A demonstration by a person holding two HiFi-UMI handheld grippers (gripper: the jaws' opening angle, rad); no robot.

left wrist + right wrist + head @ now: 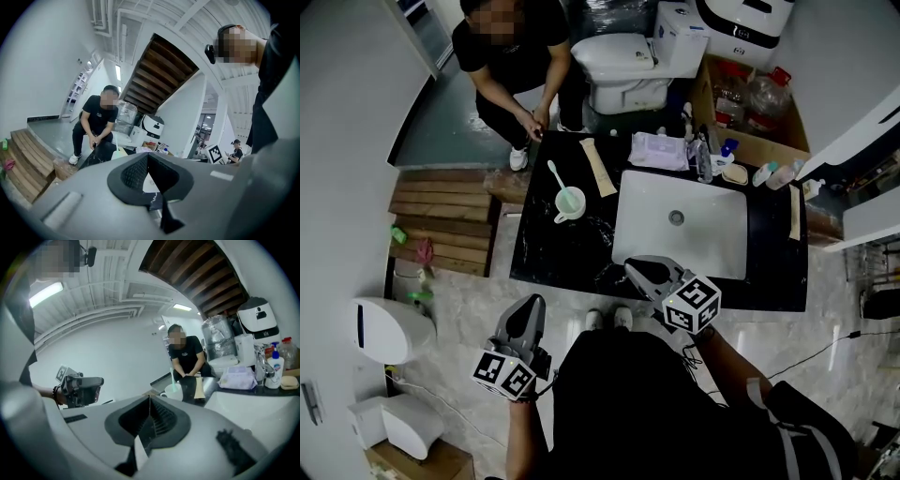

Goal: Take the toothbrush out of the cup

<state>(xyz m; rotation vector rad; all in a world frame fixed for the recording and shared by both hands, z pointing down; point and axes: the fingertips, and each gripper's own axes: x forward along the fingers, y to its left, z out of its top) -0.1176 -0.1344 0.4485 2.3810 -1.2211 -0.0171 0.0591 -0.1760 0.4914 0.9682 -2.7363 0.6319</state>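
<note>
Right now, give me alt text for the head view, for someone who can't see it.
A white toothbrush stands in a pale green cup on a black marble counter, left of a white sink. Nearer the camera, the left tool and right tool are shut and empty.

Pale marble floor (473,305), wooden steps (441,220), white toilet (623,61).
</note>
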